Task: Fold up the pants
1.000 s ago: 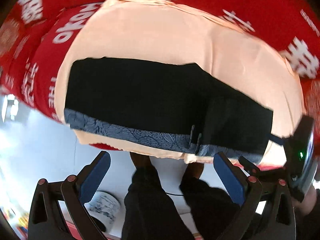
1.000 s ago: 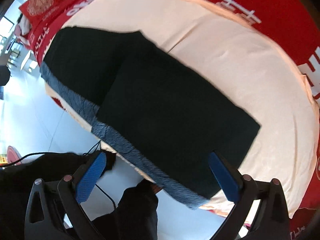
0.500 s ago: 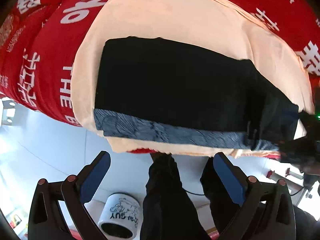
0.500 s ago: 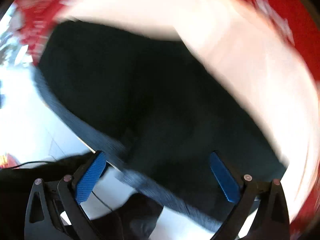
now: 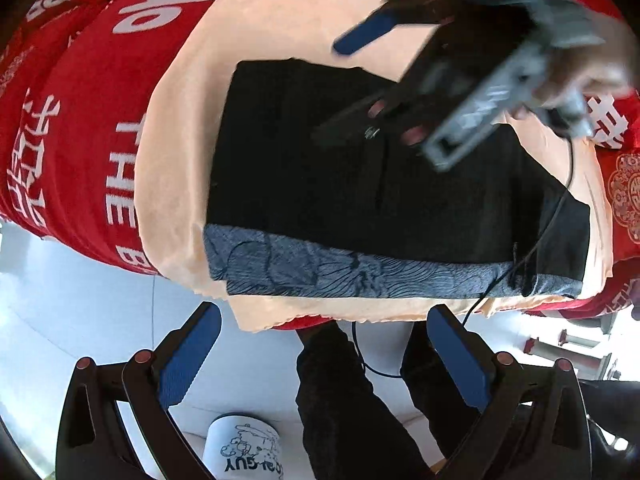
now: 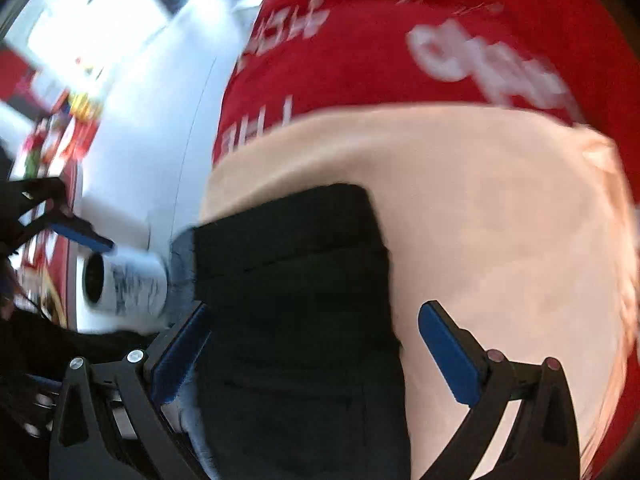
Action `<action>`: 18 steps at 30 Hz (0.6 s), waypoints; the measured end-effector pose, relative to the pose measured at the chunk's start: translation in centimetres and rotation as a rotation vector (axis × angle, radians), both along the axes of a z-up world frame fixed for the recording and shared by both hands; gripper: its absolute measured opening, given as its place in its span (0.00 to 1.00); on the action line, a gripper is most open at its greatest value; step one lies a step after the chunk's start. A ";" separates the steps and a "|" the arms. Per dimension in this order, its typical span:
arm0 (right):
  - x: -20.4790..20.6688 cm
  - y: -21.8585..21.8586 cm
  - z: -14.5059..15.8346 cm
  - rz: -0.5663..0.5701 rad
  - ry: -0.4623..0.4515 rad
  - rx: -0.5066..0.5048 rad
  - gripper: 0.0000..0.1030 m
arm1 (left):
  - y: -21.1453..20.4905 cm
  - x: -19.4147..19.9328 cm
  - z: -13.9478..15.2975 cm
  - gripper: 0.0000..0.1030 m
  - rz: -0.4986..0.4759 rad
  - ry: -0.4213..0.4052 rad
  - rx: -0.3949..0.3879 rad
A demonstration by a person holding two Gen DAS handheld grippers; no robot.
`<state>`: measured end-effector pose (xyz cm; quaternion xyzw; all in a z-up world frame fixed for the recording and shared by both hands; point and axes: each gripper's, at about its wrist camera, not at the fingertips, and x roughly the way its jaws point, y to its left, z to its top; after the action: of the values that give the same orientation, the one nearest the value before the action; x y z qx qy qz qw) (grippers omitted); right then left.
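Left wrist view looks down from off the bed edge; right sits close over the shared pants (image 5: pixel 360 184).

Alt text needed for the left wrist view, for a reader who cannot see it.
Black pants with a grey patterned band lie folded on a peach cloth over a red printed cover. The blurred right gripper hangs above them; the open left gripper frames the person's legs and a white cup.

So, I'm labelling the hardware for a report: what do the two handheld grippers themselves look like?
The left gripper and right gripper match: black angular frame arms with round rivets, each carrying two flat, textured blue finger pads. In the left wrist view, the right gripper shows a grey metal body and trails a thin black cable.
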<state>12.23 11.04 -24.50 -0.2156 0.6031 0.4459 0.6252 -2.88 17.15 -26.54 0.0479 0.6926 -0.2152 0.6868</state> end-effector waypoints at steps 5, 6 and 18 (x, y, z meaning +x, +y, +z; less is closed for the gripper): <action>1.2 1.6 -0.9 0.010 0.121 -0.068 0.49 | 1.9 0.3 -1.4 1.00 0.049 0.023 -0.016; 1.1 1.3 -0.2 0.020 0.133 -0.048 0.42 | 2.2 0.5 -1.6 1.00 0.062 0.030 -0.024; -3.5 -1.4 8.3 0.173 0.033 0.057 0.22 | 2.7 7.5 -0.9 1.00 -0.088 0.064 -0.368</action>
<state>8.70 9.68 -16.22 -0.2419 0.5795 0.5187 0.5803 4.64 19.83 -27.42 -0.0552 0.6602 -0.3696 0.6515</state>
